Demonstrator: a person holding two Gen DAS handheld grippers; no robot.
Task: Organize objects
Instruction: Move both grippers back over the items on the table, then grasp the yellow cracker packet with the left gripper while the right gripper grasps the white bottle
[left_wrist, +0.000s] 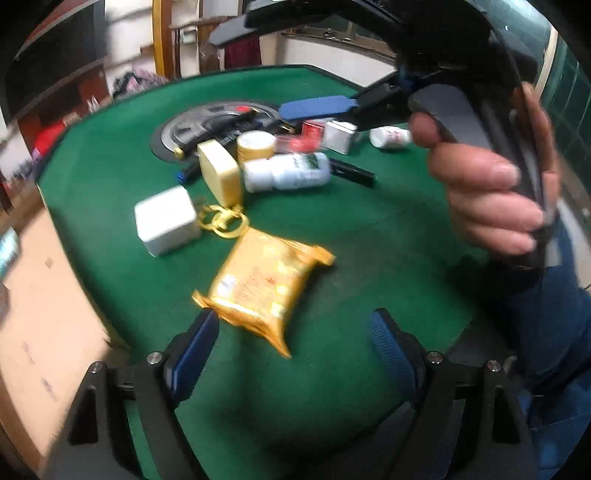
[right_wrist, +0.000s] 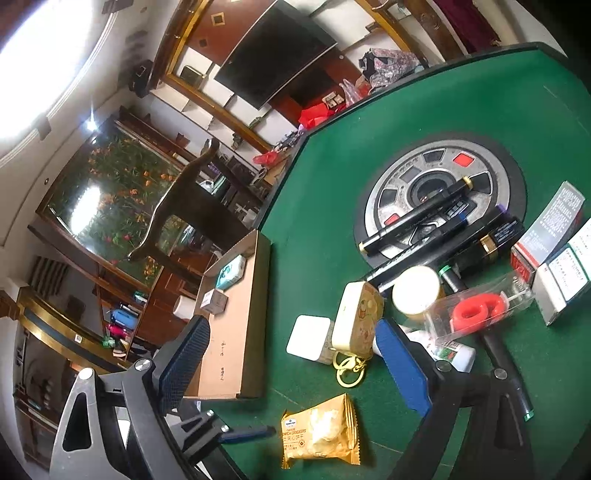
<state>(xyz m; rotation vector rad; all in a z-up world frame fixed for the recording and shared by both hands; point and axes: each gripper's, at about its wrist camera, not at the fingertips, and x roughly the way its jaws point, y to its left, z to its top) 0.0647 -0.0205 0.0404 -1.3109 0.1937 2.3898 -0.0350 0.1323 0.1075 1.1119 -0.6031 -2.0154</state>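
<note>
Cardboard box (right_wrist: 236, 317) holding teal tin (right_wrist: 231, 272), small carton (right_wrist: 215, 300)

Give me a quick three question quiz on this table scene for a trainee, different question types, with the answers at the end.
1. True or false: the left tool has the cracker packet clamped between its fingers.
2. Multiple choice: the gold keyring hangs from which thing? A) the white pill bottle B) the cream tin C) the white square box
3. Fill in: the cardboard box sits off the edge of the ___ table.

Key
1. False: the fingers stand apart and the packet lies just ahead of them.
2. B
3. green
</note>
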